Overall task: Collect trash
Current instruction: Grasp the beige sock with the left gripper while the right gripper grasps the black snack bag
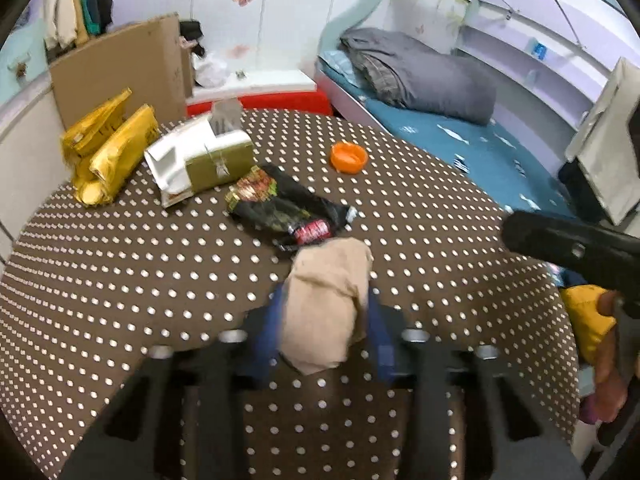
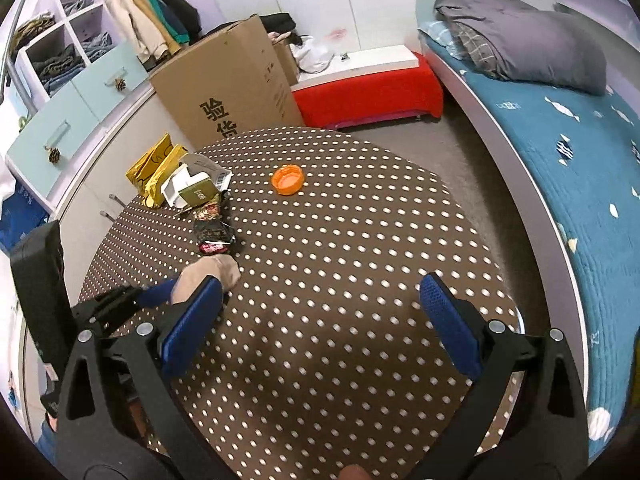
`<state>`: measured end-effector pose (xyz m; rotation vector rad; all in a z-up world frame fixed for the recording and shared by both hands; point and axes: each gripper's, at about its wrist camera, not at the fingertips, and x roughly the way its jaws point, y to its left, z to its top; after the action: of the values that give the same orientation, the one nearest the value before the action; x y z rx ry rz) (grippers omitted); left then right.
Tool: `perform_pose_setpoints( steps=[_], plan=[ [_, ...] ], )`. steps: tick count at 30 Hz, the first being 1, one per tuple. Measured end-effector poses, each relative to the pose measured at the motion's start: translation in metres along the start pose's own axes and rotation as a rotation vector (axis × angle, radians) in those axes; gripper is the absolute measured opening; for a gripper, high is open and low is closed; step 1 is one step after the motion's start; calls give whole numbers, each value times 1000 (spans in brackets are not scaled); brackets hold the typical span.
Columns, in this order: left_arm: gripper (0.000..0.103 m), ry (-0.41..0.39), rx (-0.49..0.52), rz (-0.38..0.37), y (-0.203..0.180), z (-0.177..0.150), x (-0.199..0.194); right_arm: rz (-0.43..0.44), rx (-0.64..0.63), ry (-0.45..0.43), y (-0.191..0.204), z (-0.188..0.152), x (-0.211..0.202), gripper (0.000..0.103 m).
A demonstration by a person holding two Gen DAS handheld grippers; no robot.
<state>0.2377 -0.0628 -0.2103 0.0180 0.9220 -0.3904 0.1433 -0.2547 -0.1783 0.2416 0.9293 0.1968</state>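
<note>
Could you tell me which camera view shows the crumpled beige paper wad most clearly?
The left wrist view: the beige paper wad sits large between the left gripper fingers. The right wrist view shows it small, partly hidden.

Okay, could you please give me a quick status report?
Left gripper shut on crumpled beige paper wad. Right gripper open, empty. Black snack wrapper just beyond wad.

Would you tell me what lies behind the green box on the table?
Behind the green box a white carton and a grey wrapper show; whatever it covers stays hidden.
</note>
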Motion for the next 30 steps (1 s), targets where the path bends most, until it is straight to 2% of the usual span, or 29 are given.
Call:
perform_pose_setpoints(
  steps=[2,6,14,22,25,26,28,30],
  plan=[
    [25,-5,-24,-27,6,-3,-3,5,-15,4,6,4,6,97],
    [21,-21,-42,-17,14,-13,-12,16,-58,25,23,12,27,97],
    [21,-38,-103,17,35,-37,-36,65,-119,73,63,24,66,97],
    [21,-70,-240,65,73,-58,-62,69,-223,78,114,27,101,94],
    [21,-83,-264,78,81,-62,-70,24,-281,91,126,23,115,70],
    [21,-86,-267,81,84,-61,-73,-8,-324,70,131,19,115,52],
    [21,-95,-272,87,86,-59,-77,-41,-366,64,133,15,112,29],
    [21,-101,-273,86,85,-59,-82,5,-325,82,126,14,105,29]
  ],
)
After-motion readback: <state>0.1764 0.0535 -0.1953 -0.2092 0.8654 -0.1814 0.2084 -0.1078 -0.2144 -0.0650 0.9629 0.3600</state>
